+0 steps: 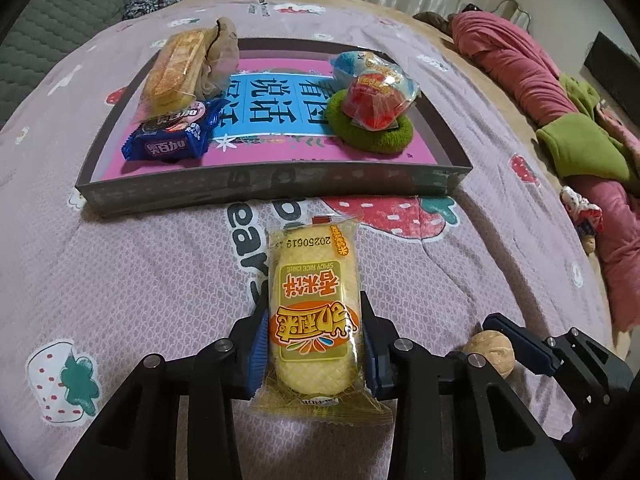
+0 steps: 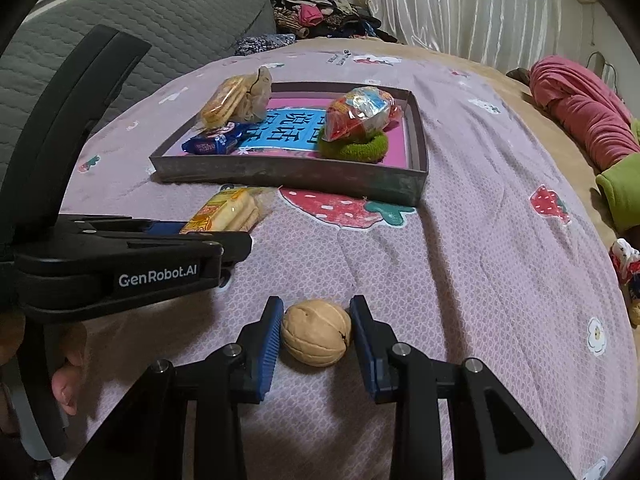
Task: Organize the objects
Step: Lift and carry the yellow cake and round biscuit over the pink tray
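Pink patterned bedspread [image 2: 460, 240] with strawberry prints covers the work surface; white curtains and a heap of clothes sit behind it.

Left gripper [image 1: 314, 344]: jaws clenched on a yellow plastic-wrapped spicy rice cake packet [image 1: 314, 312]. Both blue pads press against the packet's long sides. The packet lies flat on the bedspread, its far end pointing toward the tray and stopping just short of the near wall.

Right gripper [image 2: 316, 336]: jaws closed around a tan, round walnut [image 2: 316, 332]. The left pad touches the shell; the right pad sits against or just beside it, contact not fully clear. The walnut rests on the bedspread, just to the right of the left gripper.

Farther out: a shallow grey rectangular box tray [image 1: 260, 190] with a pink and blue printed floor lies on the bedspread, beyond both grippers. Inside, at left: a clear-wrapped stack of golden crackers [image 1: 176, 68], a crumpled beige bag [image 1: 222, 56] beside it, and a blue wrapped biscuit pack [image 1: 172, 136] in front. At right: a green fuzzy ring [image 1: 372, 128] with a red and blue clear-wrapped snack bag [image 1: 376, 88] resting on top.

A person's fingers [image 2: 66, 384] grip the left gripper's handle at the right wrist view's lower left edge. Pink and green bedding [image 1: 560, 120] lies bunched along the right side.
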`<act>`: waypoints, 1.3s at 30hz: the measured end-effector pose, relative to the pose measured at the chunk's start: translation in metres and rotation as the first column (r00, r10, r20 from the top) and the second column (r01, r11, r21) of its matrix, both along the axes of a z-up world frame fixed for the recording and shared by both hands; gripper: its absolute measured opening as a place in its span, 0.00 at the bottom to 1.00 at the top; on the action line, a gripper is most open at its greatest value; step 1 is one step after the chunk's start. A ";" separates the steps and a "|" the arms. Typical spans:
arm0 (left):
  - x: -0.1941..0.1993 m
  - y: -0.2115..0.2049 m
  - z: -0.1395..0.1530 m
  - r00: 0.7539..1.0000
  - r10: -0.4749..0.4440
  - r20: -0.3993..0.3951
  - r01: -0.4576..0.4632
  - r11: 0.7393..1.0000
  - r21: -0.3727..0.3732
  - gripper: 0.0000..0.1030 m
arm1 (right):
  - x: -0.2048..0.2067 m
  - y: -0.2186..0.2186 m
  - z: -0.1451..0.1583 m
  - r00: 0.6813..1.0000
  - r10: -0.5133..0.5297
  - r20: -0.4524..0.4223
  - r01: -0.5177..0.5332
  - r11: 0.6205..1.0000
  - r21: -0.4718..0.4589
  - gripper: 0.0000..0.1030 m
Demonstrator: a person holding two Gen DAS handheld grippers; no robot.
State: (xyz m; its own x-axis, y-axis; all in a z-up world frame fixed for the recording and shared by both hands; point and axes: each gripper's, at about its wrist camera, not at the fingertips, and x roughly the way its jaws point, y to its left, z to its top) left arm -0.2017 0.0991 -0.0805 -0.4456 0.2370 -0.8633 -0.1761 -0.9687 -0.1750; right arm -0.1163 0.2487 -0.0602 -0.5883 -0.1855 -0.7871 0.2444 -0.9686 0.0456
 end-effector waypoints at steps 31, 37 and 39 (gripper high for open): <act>0.062 -0.046 0.083 0.989 0.040 -0.145 -0.042 0.999 -0.012 0.38 | 0.046 -0.033 0.066 0.995 0.030 -0.094 -0.029 1.000 0.009 0.34; 0.074 -0.056 0.105 0.983 0.047 -0.178 -0.049 0.999 -0.008 0.38 | 0.056 -0.037 0.092 0.990 0.027 -0.136 -0.026 1.000 0.012 0.34; 0.080 -0.060 0.117 0.980 0.050 -0.194 -0.052 0.999 -0.006 0.38 | 0.057 -0.039 0.101 0.989 0.028 -0.148 -0.027 1.000 0.014 0.34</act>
State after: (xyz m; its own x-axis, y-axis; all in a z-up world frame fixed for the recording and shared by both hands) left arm -0.1214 0.0395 0.0364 -0.6156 0.2008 -0.7621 -0.1562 -0.9789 -0.1317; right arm -0.0588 0.2098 0.0408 -0.6934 -0.1941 -0.6939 0.2741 -0.9617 -0.0048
